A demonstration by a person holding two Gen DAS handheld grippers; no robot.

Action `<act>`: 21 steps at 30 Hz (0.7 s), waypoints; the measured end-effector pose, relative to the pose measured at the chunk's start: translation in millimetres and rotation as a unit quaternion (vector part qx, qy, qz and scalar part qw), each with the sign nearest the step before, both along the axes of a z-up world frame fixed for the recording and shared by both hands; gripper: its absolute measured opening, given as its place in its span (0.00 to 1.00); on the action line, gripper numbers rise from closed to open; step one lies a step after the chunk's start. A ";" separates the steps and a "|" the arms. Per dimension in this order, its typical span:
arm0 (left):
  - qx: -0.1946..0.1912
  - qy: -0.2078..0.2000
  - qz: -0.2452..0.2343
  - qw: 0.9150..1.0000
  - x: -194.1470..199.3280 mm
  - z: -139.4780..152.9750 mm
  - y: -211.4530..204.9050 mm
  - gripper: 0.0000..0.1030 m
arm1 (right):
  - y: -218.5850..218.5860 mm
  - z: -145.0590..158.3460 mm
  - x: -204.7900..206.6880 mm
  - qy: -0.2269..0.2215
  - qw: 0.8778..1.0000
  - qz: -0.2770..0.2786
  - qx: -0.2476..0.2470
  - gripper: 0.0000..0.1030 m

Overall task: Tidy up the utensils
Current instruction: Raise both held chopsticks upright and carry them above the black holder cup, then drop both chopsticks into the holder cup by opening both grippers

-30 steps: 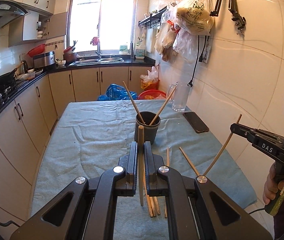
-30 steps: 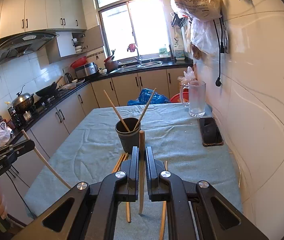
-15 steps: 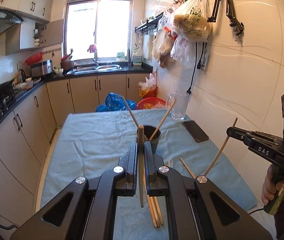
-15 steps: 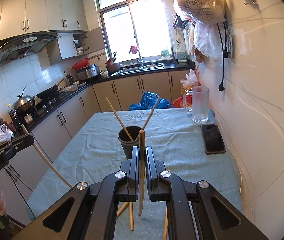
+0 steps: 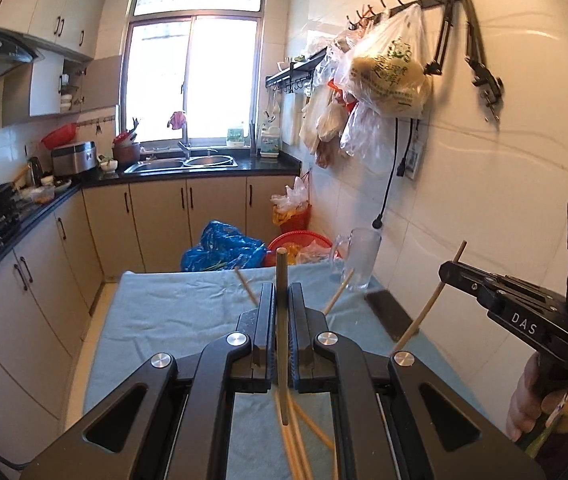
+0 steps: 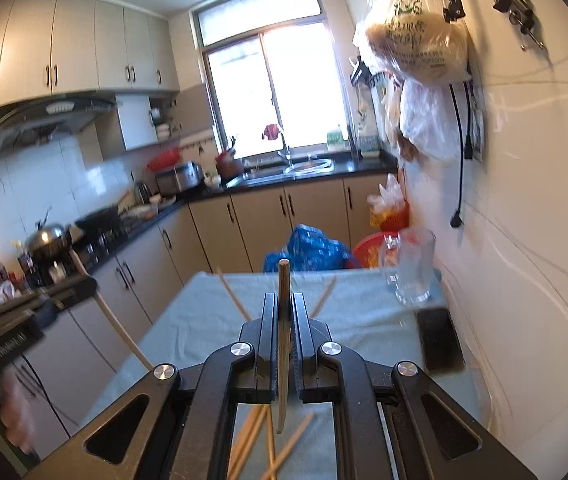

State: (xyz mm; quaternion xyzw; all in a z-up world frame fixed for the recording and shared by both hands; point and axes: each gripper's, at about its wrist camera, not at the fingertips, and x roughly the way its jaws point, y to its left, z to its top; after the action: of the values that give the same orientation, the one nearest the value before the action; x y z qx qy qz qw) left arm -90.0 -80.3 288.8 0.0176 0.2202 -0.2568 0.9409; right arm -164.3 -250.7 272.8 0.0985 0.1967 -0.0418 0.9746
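A table draped in a pale blue cloth (image 5: pixel 188 312) fills the ground ahead of both grippers in a narrow kitchen, with a glass mug (image 5: pixel 360 258) and a dark phone (image 5: pixel 390 314) lying ahead and to the right of the left gripper (image 5: pixel 283 308), beside the tiled wall. The job is judged to be partly done: two chopsticks (image 5: pixel 246 288) are seen slanting up just beyond the left gripper's fingertips, apparently from a holder (the holder itself is hidden behind the jaws in both views), while several loose chopsticks (image 6: pixel 252 444) are left scattered on the cloth beneath the right gripper (image 6: pixel 284 308). Those on the cloth, and the two in hand, remain to be put away.

A single chopstick (image 5: pixel 282 336) is pinched between the nearly closed jaws of the left gripper, held close to upright, its top rising above the fingertips and its lower end hanging below them. Another chopstick (image 6: pixel 283 344) is clamped the same way in the right gripper, whose jaws are likewise drawn together on it. Each gripper is also caught in the other's view: the right one, off to the left gripper's right, is seen with its stick slanting down towards the table; the left one, blurred, appears off to the right gripper's left with its stick angled likewise.
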 end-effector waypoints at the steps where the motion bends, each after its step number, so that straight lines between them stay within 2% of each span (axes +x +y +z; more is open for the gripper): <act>1: -0.006 0.003 0.001 1.000 9.7 2.3 -3.7 0.05 | -0.9 5.2 5.6 -0.008 1.000 -0.002 0.001 0.07; 9: -0.044 0.028 0.008 0.999 74.5 8.1 -33.4 0.05 | -11.6 18.6 49.5 -0.037 0.999 -0.009 0.021 0.07; 12: -0.038 0.024 0.018 0.999 89.9 1.6 -43.9 0.05 | -14.6 11.0 66.3 -0.033 0.999 -0.012 0.026 0.07; 21: 0.004 0.066 0.029 0.997 130.2 -53.2 -66.0 0.05 | -36.4 -36.3 108.9 0.022 0.998 -0.025 0.045 0.07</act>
State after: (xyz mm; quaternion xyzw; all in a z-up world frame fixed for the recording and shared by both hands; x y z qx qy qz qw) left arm 40.2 -146.3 235.6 -0.0020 0.2834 -0.2292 0.9312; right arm -55.3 -287.1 236.5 0.1458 0.2175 -0.0599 0.9632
